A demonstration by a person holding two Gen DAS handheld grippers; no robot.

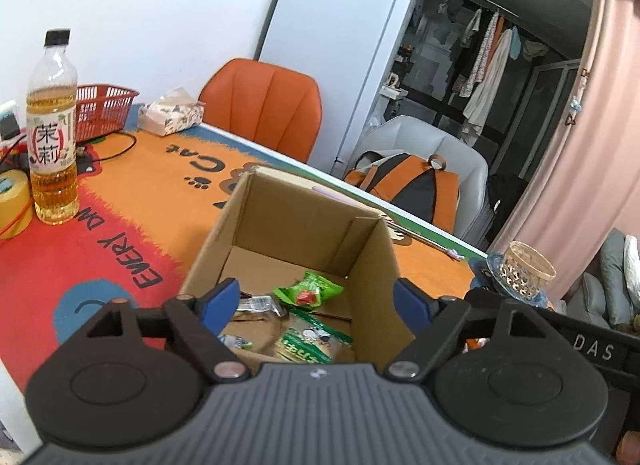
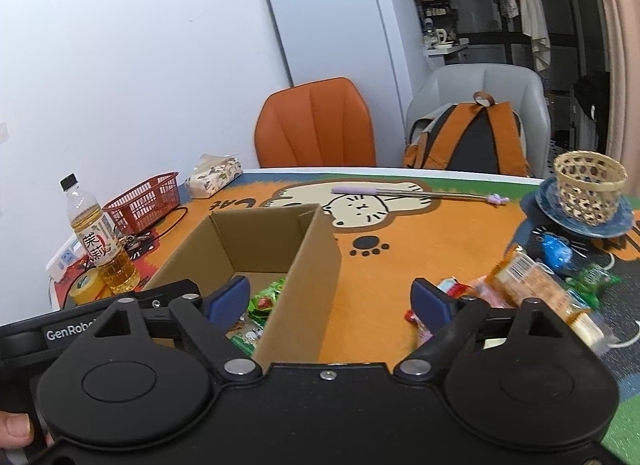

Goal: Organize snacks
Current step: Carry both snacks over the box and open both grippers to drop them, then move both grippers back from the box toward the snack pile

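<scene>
An open cardboard box (image 1: 304,221) (image 2: 304,257) stands on the cat-print table mat. Inside lie a green snack packet (image 1: 310,289) (image 2: 265,297), a green-and-white packet (image 1: 308,341) and a silvery one (image 1: 256,305). My left gripper (image 1: 318,301) is open and empty, just above the box's near rim. My right gripper (image 2: 330,301) is open and empty, straddling the box's right wall. Several loose snacks (image 2: 532,289) lie on the mat right of the box, among them an orange cracker pack and a red-and-white packet (image 2: 450,287).
A tea bottle (image 1: 52,129) (image 2: 100,241), a yellow tape roll (image 1: 12,205), a red basket (image 1: 102,107) (image 2: 144,201) and a tissue pack (image 1: 172,111) (image 2: 214,175) stand at the left. A woven cup on a blue plate (image 2: 588,193) is at the right. Chairs stand beyond the table.
</scene>
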